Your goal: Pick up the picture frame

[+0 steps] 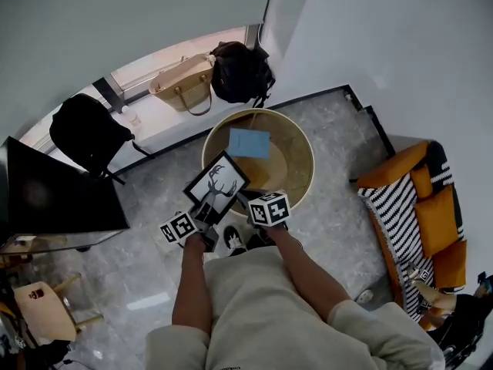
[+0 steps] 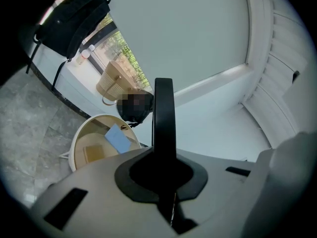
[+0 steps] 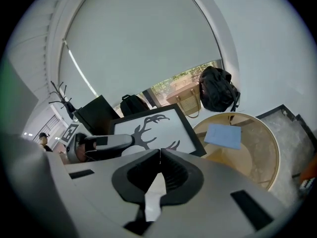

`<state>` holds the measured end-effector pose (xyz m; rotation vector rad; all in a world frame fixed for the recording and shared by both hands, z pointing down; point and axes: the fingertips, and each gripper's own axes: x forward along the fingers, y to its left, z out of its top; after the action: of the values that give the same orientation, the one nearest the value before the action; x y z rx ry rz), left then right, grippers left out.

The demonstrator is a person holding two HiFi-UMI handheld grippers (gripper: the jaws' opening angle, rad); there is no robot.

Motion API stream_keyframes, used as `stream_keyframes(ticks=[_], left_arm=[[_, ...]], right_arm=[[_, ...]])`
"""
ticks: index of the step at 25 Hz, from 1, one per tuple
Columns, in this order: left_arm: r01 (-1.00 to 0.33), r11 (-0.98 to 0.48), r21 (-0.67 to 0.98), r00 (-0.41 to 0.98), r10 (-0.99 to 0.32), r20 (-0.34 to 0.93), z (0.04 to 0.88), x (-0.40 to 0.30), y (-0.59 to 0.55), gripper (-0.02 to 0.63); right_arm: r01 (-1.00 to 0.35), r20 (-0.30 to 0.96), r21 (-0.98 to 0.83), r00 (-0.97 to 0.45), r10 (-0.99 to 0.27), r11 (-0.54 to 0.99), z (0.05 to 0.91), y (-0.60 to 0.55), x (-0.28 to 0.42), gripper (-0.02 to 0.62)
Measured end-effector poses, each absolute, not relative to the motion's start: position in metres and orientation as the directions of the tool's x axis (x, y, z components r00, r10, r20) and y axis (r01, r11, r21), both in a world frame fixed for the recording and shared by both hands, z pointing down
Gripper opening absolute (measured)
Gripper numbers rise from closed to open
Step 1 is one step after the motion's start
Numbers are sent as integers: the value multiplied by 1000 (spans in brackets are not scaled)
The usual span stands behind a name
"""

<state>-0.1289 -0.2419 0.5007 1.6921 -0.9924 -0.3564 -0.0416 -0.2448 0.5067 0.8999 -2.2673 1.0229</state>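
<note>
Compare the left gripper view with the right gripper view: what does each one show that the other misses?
Left gripper view only: the picture frame edge-on, a black bar clamped in the left gripper.
Right gripper view only: the frame's face with its antler print, the left gripper seen from outside at the frame's edge, and a dark screen behind.
Both: the round table, the blue pad on it, the tan handbag and the black backpack beside it.
</note>
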Motion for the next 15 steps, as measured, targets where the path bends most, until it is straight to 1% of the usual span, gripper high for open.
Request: stream_keyframes(ticks=[8,15], left_arm=[[-470,-66,880,608,-747,269,502,-136,-234,26],[-474,-67,878,606,-748,270,500,-142,-238,26]], right_arm=[[-679,616,-436,-704,-354,590,500,-226,-62,34],[-660,563,-498,-740,-368,563,491,-234,-65,34]])
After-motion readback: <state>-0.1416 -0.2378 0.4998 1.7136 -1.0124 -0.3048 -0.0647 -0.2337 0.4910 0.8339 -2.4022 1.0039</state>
